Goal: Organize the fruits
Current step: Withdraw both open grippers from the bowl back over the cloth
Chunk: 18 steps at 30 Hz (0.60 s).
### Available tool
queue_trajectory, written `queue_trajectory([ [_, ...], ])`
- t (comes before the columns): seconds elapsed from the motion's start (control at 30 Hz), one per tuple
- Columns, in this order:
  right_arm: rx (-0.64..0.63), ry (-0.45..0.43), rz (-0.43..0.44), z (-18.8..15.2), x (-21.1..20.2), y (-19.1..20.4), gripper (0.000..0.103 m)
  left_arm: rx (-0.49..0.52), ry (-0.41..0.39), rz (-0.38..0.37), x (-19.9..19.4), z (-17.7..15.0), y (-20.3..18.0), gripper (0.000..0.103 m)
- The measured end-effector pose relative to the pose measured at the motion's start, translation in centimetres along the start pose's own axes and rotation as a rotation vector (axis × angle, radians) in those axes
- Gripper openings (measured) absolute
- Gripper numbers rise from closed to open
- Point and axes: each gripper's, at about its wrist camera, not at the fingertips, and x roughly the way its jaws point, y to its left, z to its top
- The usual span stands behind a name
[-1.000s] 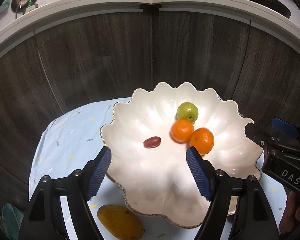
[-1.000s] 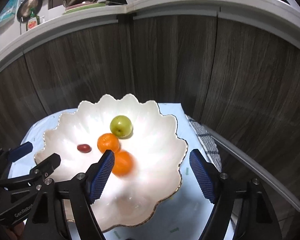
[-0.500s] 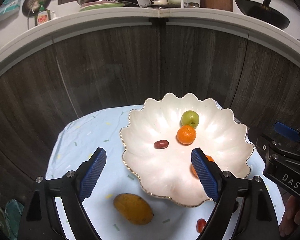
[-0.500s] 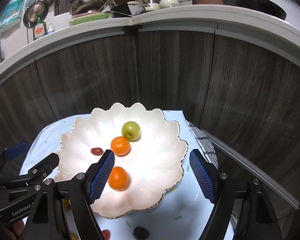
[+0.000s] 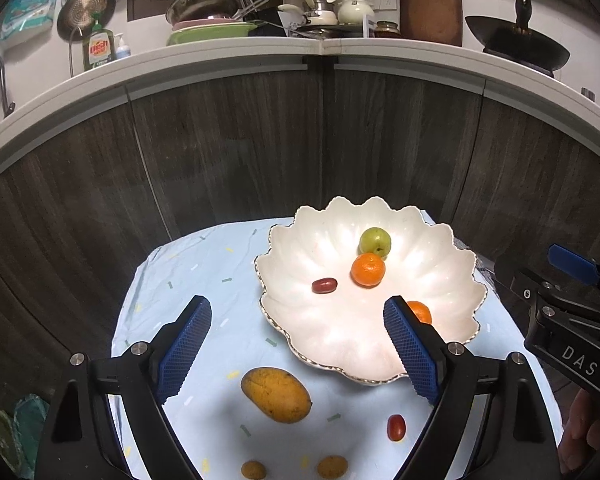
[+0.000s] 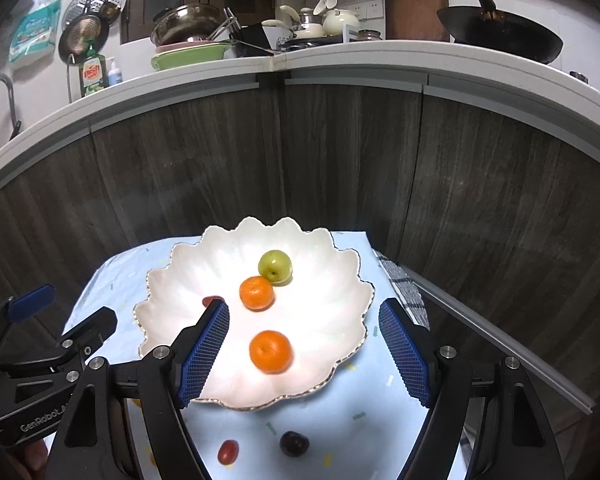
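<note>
Fruits: second orange [image 6: 270,351] now lies in bowl [image 6: 332,312]; both hand-held grippers [image 5: 296,344] [image 6: 304,348] spread, empty, withdrawn; mango [image 5: 277,394] remains outside.

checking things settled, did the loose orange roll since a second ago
Yes: the loose orange rolled across the bowl toward the camera, away from the other orange.

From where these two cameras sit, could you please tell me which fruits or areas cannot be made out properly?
- Near orange: left wrist view, mostly hidden behind a blue finger pad.
- Red date in the plate: right wrist view, half covered by a finger.
- Two small brown fruits: left wrist view, cut off at the bottom edge.
- Dark fruit: right wrist view, kind unclear.
</note>
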Motion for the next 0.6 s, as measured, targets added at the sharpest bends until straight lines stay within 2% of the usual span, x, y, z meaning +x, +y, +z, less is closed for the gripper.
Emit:
queue_trajectory([
  [0.6, -0.012, -0.02, 0.005, -1.2, -3.2, 0.9, 0.078, -0.011, -0.024, 0.003, -3.6, -1.2, 0.8, 0.088],
])
